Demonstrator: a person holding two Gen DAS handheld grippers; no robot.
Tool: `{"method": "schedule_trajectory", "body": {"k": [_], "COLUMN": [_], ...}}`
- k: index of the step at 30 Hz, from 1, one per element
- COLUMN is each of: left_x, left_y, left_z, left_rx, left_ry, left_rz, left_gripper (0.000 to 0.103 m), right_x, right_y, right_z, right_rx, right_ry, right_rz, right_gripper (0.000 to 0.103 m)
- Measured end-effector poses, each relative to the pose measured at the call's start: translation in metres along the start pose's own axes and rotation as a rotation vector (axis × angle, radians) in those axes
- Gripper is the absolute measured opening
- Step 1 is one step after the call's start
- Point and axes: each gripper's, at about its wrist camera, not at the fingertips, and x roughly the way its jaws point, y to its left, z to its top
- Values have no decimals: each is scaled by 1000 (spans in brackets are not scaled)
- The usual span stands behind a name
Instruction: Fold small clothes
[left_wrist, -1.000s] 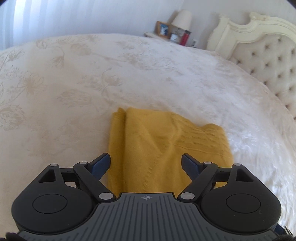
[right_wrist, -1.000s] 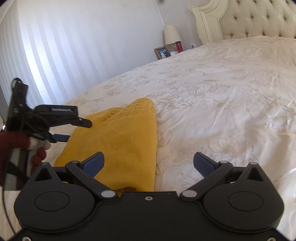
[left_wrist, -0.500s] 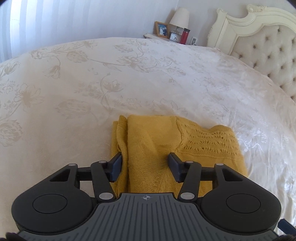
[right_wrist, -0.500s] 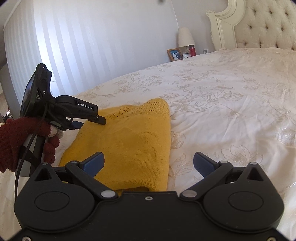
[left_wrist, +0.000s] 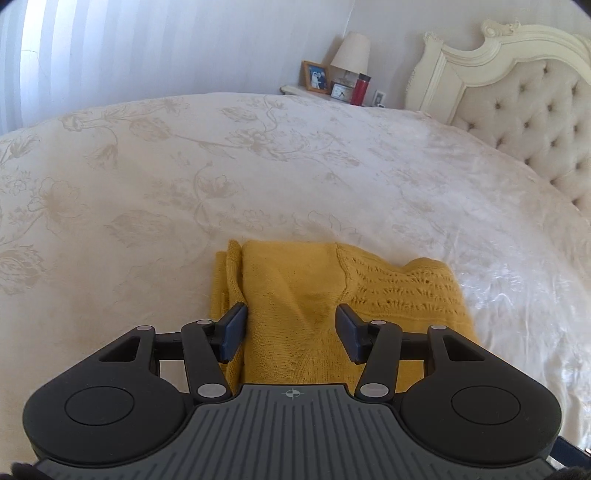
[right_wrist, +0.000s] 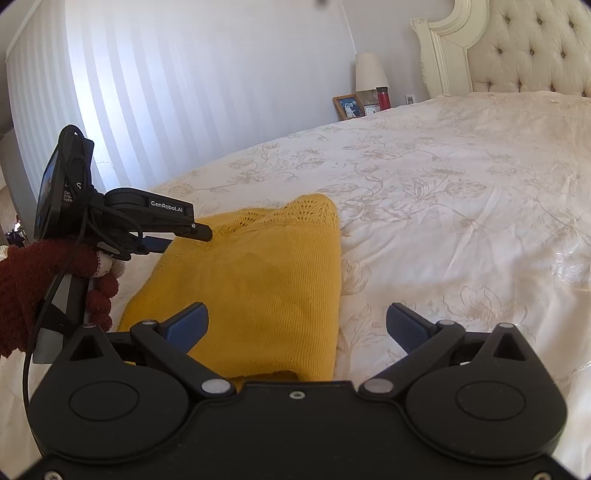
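beside sweater, gloved hand.

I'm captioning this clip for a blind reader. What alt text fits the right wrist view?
A folded yellow knit lies on a cream floral bed, with the right tool open just above its near edge. At left, a hand in a dark red glove holds the left tool at the knit's far side. A tufted headboard and a lamp stand behind.
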Motion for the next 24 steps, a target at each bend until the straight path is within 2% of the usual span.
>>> {"method": "schedule_trajectory", "body": {"k": [6, 10, 14, 17, 20, 21, 23, 24], "left_x": [-13, 0, 1, -1, 7, 11, 10, 6], "left_y": [-13, -6, -4, -5, 0, 4, 11, 15], "left_z": [-6, -4, -6, -5, -1, -1, -1, -1], "left_rx": [93, 55, 43, 51, -10, -41, -92, -111], "left_ry": [-102, -15, -20, -32, 22, 43, 31, 10], "left_rz": [65, 49, 3, -52, -36, -24, -1, 8], "left_gripper": [51, 51, 50, 38, 36, 27, 8, 8], "right_x": [0, -1, -1, -1, -2, -1, -1, -1], "right_y": [-2, -2, -2, -2, -2, -2, -2, -2], "right_z": [0, 0, 0, 1, 1, 1, 0, 0], "right_rx": [10, 13, 12, 16, 15, 15, 18, 19], "right_ry": [-2, -3, -2, -2, 0, 2, 3, 4], "right_rz": [-3, -1, -2, -2, 0, 2, 7, 9], "right_gripper": [102, 102, 102, 102, 102, 102, 102, 102]}}
